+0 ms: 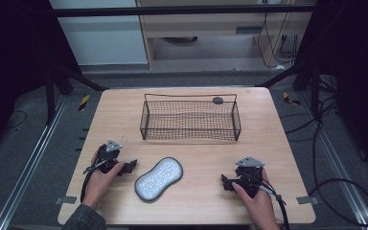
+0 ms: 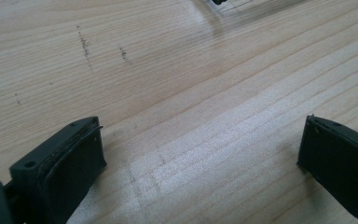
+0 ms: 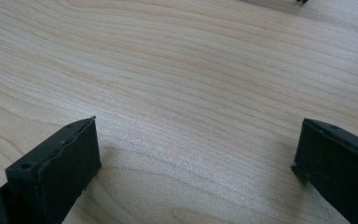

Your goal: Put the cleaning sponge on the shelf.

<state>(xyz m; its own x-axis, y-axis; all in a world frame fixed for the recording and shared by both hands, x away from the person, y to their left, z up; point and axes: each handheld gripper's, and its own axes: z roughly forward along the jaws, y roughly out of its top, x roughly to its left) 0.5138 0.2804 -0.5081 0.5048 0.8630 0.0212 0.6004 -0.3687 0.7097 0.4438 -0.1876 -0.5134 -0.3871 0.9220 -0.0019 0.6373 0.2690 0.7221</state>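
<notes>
Pad (image 1: 158, 179): we see it flat between both grippers, long axis from near-left to far-right.
Basket (image 1: 190, 135): beyond it.
Left gripper (image 1: 130, 165): jaws wide apart, empty.
Right gripper (image 1: 226, 182): likewise.

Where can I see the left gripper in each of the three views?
High view: the left gripper is at the lower left, held in a hand, left of the pad.
Left gripper view: its own two jaws rise from the bottom corners, wide apart.
Right gripper view: a dark bit at the top edge is too small to tell.
Shared landmark: the wooden table under the jaws.
</notes>
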